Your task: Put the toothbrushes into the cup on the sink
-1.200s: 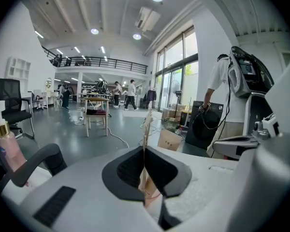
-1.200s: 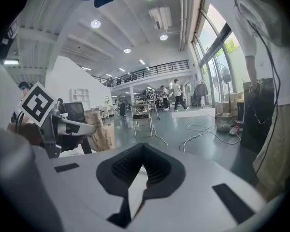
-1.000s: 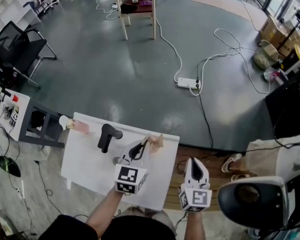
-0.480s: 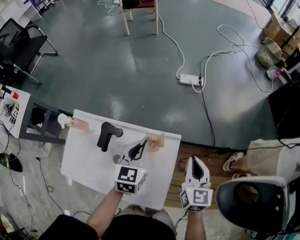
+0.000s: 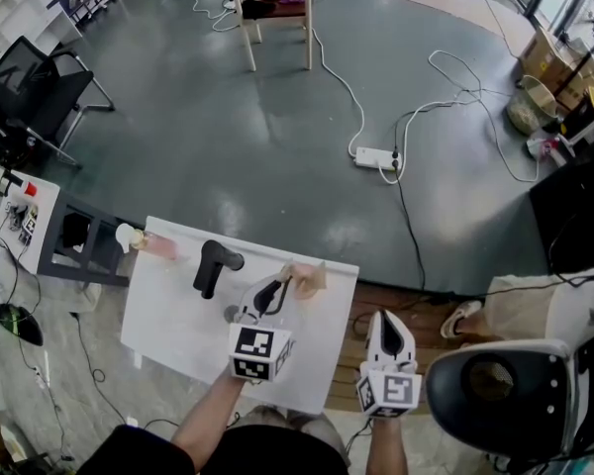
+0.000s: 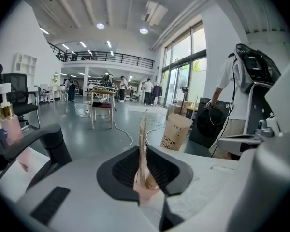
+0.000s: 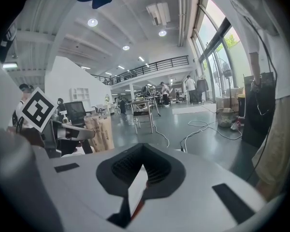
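A brown paper cup (image 5: 310,277) stands at the far right corner of the white sink top (image 5: 178,330). My left gripper (image 5: 274,293) hovers just short of it. A thin pale toothbrush (image 6: 143,144) stands upright between its jaws. The jaws are starting to open, but the pads still press on the handle. From the left gripper view the cup (image 6: 175,132) is just beyond and right of the tips. My right gripper (image 5: 388,327) hangs off the sink's right side, shut, with nothing seen between its jaws (image 7: 141,170). The cup (image 7: 100,132) lies to its left.
A black faucet (image 5: 211,265) stands at the sink's far edge, a pink pump bottle (image 5: 153,246) at its far left corner. A big white machine (image 5: 495,389) sits close on the right. Cables and a power strip (image 5: 374,158) lie on the floor beyond.
Neither gripper has visibly moved. The head view shifted slightly between the earliest frame and the later ones.
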`<action>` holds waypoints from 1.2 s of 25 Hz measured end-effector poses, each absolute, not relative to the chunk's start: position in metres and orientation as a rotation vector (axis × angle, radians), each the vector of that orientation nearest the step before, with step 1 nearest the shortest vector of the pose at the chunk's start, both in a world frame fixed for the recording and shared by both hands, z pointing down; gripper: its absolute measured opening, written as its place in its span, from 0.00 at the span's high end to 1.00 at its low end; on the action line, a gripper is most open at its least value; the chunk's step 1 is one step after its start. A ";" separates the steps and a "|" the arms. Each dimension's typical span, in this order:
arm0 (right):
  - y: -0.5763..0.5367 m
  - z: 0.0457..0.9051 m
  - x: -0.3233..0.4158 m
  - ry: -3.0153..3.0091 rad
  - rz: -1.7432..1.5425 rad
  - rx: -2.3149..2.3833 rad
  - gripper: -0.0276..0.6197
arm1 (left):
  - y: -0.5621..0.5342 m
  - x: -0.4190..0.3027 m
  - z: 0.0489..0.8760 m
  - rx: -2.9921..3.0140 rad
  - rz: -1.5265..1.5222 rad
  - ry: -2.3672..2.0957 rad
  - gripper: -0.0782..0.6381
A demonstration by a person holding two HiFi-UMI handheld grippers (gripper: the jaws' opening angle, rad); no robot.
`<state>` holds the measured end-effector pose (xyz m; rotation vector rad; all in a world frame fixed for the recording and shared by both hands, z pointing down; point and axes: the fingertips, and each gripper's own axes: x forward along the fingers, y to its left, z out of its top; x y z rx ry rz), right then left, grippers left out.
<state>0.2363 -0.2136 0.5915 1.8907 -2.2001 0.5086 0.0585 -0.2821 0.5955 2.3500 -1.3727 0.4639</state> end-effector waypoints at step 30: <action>-0.189 0.522 0.195 -2.310 0.337 1.885 0.96 | -0.238 0.018 0.519 2.447 0.375 -1.446 0.67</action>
